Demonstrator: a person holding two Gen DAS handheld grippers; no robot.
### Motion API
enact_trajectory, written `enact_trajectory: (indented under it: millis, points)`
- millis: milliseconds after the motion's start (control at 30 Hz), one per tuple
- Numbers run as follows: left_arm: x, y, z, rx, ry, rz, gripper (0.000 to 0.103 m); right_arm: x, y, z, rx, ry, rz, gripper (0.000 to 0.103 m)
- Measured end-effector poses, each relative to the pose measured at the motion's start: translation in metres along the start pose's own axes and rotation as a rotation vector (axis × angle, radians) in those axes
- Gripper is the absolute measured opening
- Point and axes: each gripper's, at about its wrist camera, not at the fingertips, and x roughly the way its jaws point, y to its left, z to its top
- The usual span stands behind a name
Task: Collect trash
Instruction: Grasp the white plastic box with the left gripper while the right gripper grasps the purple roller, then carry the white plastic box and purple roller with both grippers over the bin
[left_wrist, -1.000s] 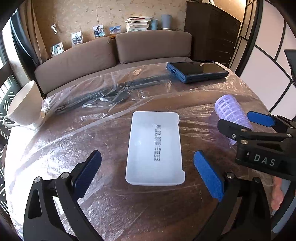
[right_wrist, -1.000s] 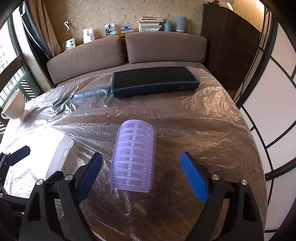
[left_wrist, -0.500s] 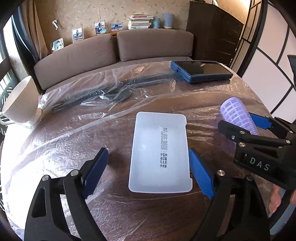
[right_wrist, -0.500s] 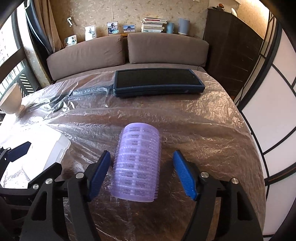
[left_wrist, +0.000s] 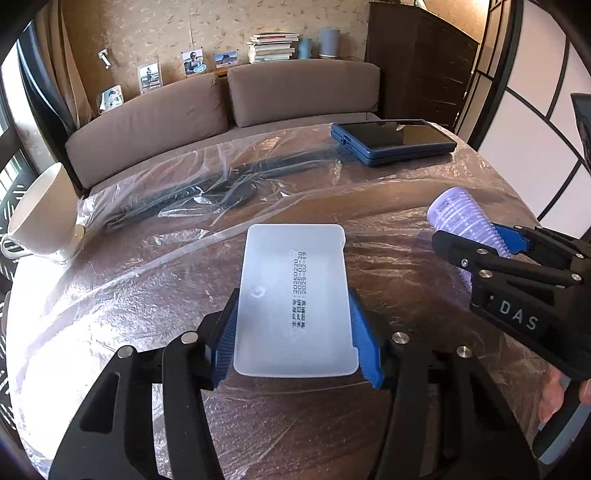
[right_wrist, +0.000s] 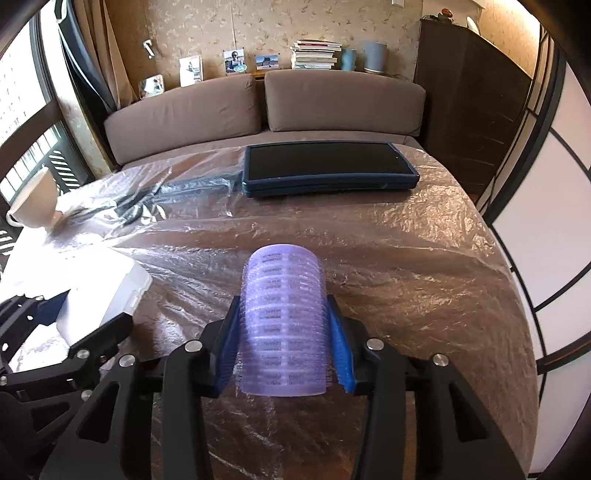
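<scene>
The left gripper (left_wrist: 293, 332) has its jaws clenched on the long sides of a white tray (left_wrist: 293, 295), near the tray's close end. The tray lies flat on the bench (left_wrist: 129, 295), bottom up, its long axis running straight away from the left camera toward the sofa (left_wrist: 221, 107). Printed text runs along that axis, a date code partly readable, the rest too small to make out. In the right view the tray (right_wrist: 110, 291) is washed out by glare and partly covered by the left gripper (right_wrist: 66, 350), so only one corner shows.

The right gripper (right_wrist: 282, 343) has its jaws grasping a purple roller (right_wrist: 282, 321) across its round sides. The roller's long axis points forward along the fingers, away from the right camera toward a blue case (right_wrist: 328, 171) at the far edge. Whether the roller touches the bench cannot be told. In the left view the roller (left_wrist: 461, 214) sits to the right of the tray, well apart from it, its near half hidden behind the right gripper (left_wrist: 495, 236).

A clear plastic sheet (left_wrist: 369, 206) covers the bench, crumpled and shiny. Dark long things (left_wrist: 192, 195) lie under its folds at the far left, hard to identify. A white cup (left_wrist: 42, 218) stands at the left edge, partly cut off by the frame
</scene>
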Motion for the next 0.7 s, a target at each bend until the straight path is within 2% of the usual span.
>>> enact_trajectory:
  millis: [400, 700]
  points:
    - [-0.017, 0.005, -0.010, -0.036, -0.011, -0.007, 0.056, -0.029, -0.012, -0.015, 0.009, -0.013, 0.066, 0.043]
    - [-0.034, 0.009, -0.024, -0.067, -0.018, -0.008, 0.056, -0.051, -0.004, -0.029, -0.026, -0.026, 0.101, 0.043]
